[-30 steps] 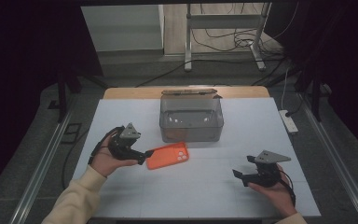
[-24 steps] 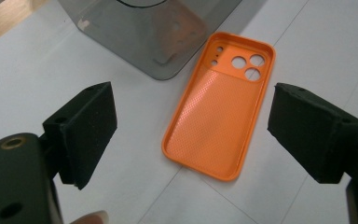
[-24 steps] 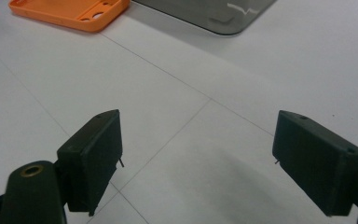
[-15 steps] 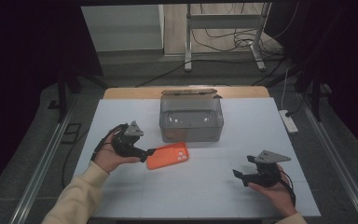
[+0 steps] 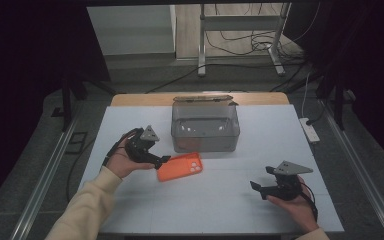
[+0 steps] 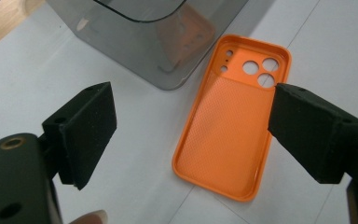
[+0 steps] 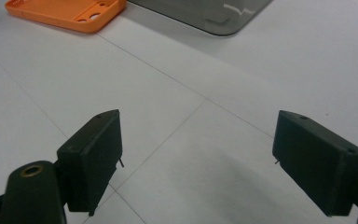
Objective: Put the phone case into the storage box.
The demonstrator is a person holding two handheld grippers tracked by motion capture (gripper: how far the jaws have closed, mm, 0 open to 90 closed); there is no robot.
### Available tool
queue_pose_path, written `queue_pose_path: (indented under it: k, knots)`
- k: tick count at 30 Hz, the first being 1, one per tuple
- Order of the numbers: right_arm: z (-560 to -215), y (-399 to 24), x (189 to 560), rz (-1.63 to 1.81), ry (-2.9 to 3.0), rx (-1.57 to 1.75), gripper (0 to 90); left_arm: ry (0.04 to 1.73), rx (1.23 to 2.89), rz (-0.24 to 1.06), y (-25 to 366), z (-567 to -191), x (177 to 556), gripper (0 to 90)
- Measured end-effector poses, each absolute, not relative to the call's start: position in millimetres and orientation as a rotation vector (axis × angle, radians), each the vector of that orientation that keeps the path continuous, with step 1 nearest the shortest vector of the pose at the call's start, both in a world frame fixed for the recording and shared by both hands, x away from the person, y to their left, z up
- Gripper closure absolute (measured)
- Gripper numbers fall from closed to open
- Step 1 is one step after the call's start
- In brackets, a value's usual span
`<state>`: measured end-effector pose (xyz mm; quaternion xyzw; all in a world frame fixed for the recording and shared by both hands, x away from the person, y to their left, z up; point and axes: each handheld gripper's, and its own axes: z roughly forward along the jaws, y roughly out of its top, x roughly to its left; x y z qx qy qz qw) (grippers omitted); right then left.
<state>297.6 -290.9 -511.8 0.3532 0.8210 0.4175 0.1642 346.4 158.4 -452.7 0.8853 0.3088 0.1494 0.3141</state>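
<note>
An orange phone case (image 5: 180, 167) lies inside up on the white table (image 5: 220, 210), just in front of a grey translucent box (image 5: 205, 127). My left gripper (image 5: 161, 161) hovers at the case's left end, open. In the left gripper view the case (image 6: 230, 116) lies between and below the wide-spread jaws, untouched, with the box (image 6: 144, 37) behind it. My right gripper (image 5: 256, 186) is at the table's right front, open and holding nothing. The right gripper view looks across bare table toward the case (image 7: 67, 14) and the box's bottom corner (image 7: 205, 11).
The box's lid (image 5: 202, 98) stands open at its back edge. A white power strip (image 5: 310, 129) lies at the table's right edge. A metal stand and cables (image 5: 240, 35) are on the floor beyond the table.
My left gripper has shifted slightly right and up, toward the case's left end. The case and the right gripper have stayed put.
</note>
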Motion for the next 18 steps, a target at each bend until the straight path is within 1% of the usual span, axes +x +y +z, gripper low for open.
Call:
queue_pose_path:
  k: [18]
  knots:
    - [-510.3,-293.0,297.6,1.198,2.323,1.007,16.6,0.806,2.391,0.384,153.1,-458.5,362.8,15.7]
